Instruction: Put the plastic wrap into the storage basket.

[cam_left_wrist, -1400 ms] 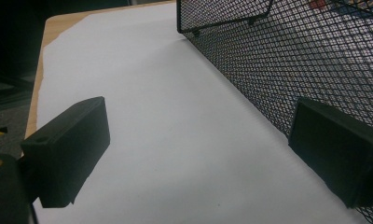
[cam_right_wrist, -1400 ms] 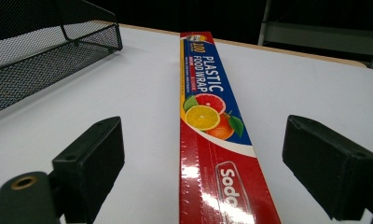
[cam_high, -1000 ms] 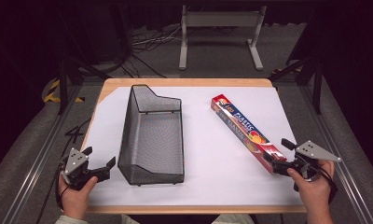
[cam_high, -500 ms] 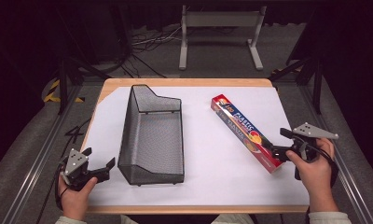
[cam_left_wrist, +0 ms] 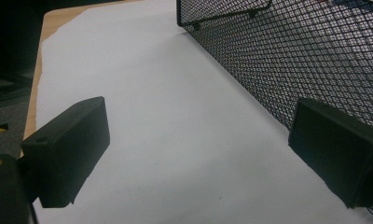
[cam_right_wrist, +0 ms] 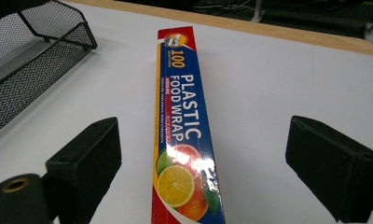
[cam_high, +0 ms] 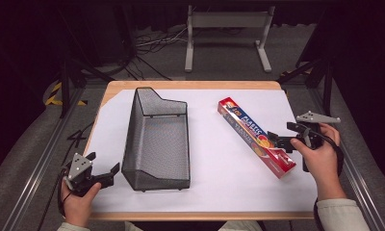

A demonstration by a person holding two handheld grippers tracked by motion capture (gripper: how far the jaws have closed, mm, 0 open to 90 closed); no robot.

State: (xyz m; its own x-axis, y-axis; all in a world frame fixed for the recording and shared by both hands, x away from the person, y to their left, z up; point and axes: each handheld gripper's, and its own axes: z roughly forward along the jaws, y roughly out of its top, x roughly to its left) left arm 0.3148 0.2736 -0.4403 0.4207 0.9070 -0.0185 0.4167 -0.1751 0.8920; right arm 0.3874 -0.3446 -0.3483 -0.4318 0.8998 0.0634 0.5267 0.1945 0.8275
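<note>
Red-and-blue wrap box [cam_right_wrist: 182,130] lies flat on the worktop's [cam_high: 214,163] right side, its near end cut off between the right gripper's [cam_high: 283,137] wide jaws. Left gripper [cam_left_wrist: 198,158], jaws wide, sits beside the mesh basket [cam_high: 157,139].

glossy cardboard food wrap box [cam_right_wrist: 182,135], black wire-mesh basket [cam_high: 157,144], matt white paper sheet [cam_high: 219,183].

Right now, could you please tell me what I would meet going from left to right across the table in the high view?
Left tongs → mesh basket → plastic food wrap box → right tongs.
</note>
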